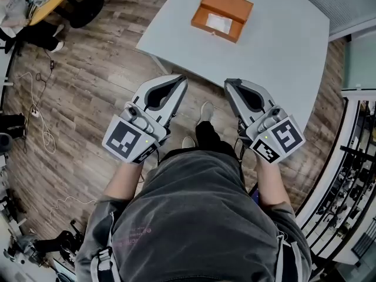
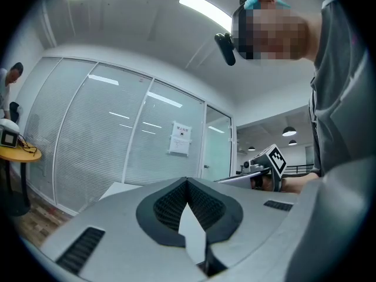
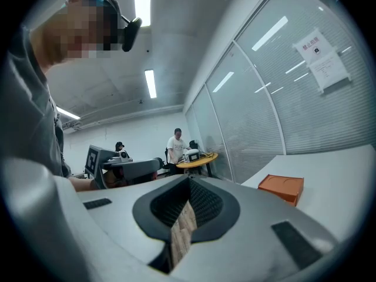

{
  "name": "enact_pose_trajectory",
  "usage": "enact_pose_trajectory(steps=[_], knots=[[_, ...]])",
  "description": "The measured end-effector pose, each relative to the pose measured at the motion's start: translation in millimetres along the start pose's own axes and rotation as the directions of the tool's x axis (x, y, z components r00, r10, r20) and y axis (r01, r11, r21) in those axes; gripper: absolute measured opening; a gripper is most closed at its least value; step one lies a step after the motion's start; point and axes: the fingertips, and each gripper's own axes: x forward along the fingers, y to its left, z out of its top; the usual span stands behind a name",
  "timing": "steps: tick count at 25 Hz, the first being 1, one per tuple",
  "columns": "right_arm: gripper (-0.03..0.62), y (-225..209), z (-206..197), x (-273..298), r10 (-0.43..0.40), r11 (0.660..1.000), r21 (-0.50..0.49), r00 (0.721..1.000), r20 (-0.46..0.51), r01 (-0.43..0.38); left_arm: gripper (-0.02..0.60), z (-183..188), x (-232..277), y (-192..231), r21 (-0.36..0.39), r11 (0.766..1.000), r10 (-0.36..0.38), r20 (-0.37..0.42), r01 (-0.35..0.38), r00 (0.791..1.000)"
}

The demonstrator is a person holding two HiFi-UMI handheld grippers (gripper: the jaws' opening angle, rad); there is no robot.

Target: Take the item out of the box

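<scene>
An orange box lies open on the far part of the pale grey table, with a white item inside it. In the right gripper view the orange box shows from the side, to the right of the jaws. Both grippers hang at waist height, short of the table's near edge. My left gripper is shut with nothing between its jaws, its tips meeting. My right gripper is shut and empty too. Both are well apart from the box.
The table's near corner points toward the left gripper. Wooden floor with loose cables lies to the left. A round yellow table with people beside it stands far off. A railing runs along the right.
</scene>
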Motion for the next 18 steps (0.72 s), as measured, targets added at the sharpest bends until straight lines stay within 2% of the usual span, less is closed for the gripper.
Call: enact_pose_trajectory(steps=[7,14,18], knots=[[0.005,-55,4,27,0.010,1.000,0.022,1.000,-0.026,-0.009,0.007,-7,47,34,-0.018,1.000,0.017,-0.019,-0.017,1.000],[0.005,-85,6,41,0.016,1.000,0.023,0.999,-0.046,-0.015,0.007,-7,76,51,-0.022,1.000,0.020,-0.020,-0.020,1.000],[0.005,-123,9,55,0.026,0.999,0.034,0.997,-0.066,-0.024,0.008,-13,110,74,-0.028,0.999,0.035,-0.040,-0.036,0.999]])
